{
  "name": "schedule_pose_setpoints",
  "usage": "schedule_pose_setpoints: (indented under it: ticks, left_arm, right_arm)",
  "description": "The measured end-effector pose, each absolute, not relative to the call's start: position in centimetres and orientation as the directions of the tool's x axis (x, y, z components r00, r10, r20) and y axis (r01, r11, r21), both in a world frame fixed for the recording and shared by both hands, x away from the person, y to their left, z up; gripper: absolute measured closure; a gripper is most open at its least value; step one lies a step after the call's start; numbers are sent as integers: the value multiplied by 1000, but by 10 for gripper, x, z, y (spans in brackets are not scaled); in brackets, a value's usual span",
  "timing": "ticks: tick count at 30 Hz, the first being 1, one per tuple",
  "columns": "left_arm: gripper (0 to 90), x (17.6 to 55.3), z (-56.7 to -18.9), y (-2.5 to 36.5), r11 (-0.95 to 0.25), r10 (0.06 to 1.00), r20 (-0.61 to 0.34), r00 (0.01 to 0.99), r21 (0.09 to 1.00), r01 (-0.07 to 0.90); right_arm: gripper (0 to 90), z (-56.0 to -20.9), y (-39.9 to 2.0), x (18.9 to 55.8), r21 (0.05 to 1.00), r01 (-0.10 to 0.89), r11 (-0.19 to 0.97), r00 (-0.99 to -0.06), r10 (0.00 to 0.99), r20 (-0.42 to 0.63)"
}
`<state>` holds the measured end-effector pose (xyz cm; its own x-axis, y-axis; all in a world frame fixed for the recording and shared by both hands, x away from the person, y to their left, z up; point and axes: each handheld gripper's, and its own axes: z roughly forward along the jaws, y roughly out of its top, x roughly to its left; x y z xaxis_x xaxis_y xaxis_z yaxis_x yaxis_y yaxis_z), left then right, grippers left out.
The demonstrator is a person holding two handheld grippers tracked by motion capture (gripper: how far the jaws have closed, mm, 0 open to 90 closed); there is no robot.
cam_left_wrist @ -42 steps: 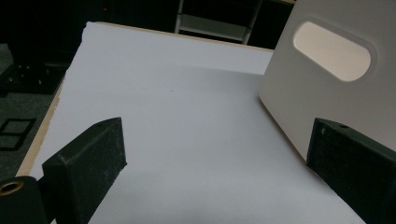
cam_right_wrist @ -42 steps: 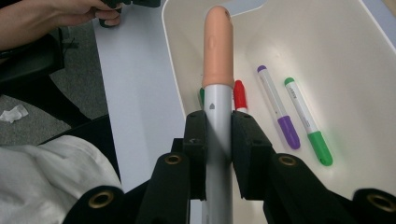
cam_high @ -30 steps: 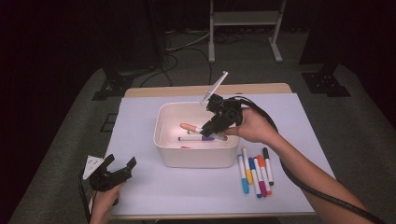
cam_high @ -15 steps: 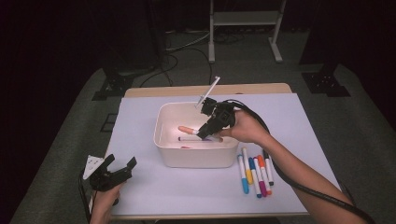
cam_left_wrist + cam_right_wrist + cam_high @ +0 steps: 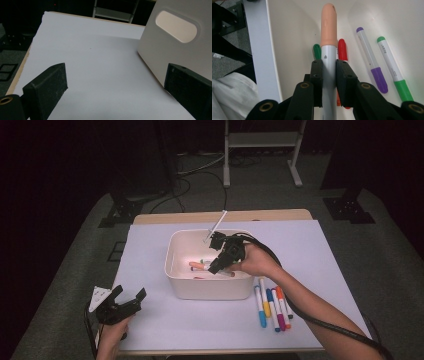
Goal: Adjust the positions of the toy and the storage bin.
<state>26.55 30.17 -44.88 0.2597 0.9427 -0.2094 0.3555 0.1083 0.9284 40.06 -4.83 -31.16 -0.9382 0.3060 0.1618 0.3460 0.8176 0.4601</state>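
Observation:
A white bin [image 5: 207,289] stands mid-table on the white sheet. My right gripper [image 5: 215,266] reaches into it from the right, tilted down toward the bin's floor. In the right gripper view its jaws [image 5: 329,65] are shut on a grey-barrelled marker with a peach cap [image 5: 329,25], cap end forward and low inside the bin [image 5: 294,30]. Under and beside it lie a purple marker [image 5: 372,65], a green marker [image 5: 393,67], a red-capped one [image 5: 342,50] and a green cap [image 5: 317,51]. My left gripper [image 5: 127,297] rests open at the table's near left corner, its jaws [image 5: 116,75] spread with nothing between them, beside the bin wall [image 5: 180,50].
Several loose markers [image 5: 272,307] lie side by side on the sheet just right of the bin's front corner. A small white card [image 5: 99,296] sits by the left hand. The table's wooden edge [image 5: 220,216] runs behind the bin; dark floor, cables and a stand lie beyond.
My right gripper has sunk with the peach-capped marker from above the bin's rim down into the bin, drifting slightly left. The left gripper has stayed put.

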Motion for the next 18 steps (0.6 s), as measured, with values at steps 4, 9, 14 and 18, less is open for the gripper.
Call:
schedule_pose_setpoints:
  ticks: [4, 9, 14, 18]
  left_arm:
    - [33, 265, -449, 302, 108, 943, -210, 260, 928, 356]
    - [32, 266, -449, 302, 108, 942, -210, 261, 928, 356]
    - [33, 266, -449, 302, 109, 942, -210, 261, 928, 356]
    - [33, 265, -449, 302, 112, 942, -214, 259, 927, 357]
  right_arm:
    - [757, -318, -44, 401, 450, 345, 824, -939, 303, 165]
    - [757, -324, -40, 402, 428, 341, 837, -940, 300, 163]
    - [757, -331, -35, 403, 408, 337, 849, -941, 297, 159]
    - [757, -335, -32, 404, 395, 333, 856, -943, 294, 158]
